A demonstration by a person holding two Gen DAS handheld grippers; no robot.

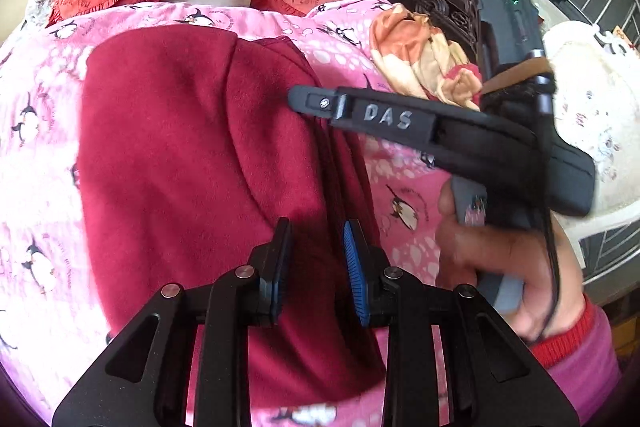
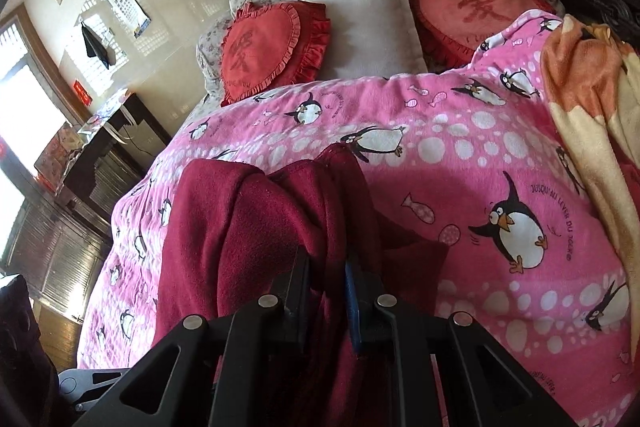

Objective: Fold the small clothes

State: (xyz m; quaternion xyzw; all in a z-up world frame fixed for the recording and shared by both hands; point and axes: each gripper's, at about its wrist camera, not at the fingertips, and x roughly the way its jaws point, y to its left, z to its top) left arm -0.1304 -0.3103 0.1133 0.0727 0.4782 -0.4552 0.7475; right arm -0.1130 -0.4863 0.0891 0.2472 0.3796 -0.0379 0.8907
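- The dark red garment (image 1: 192,155) lies mid-bed on the pink penguin quilt (image 2: 460,155), partly folded over.
- The right gripper (image 2: 329,291) pinches its bunched edge; the left gripper (image 1: 316,267) clamps a fold at 6 o'clock.
- Next, I judge: lay the held edges flat and let go.

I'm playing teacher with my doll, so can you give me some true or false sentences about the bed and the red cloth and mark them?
1. The dark red garment lies on a pink penguin blanket. True.
2. The right gripper has its jaws wide open over bare blanket. False: its jaws pinch a fold of the garment.
3. Two red heart cushions sit at the head of the bed. True.
4. The cushion between the hearts is blue. False: the plain cushion is white.
5. The left gripper is above the dark red garment. True.
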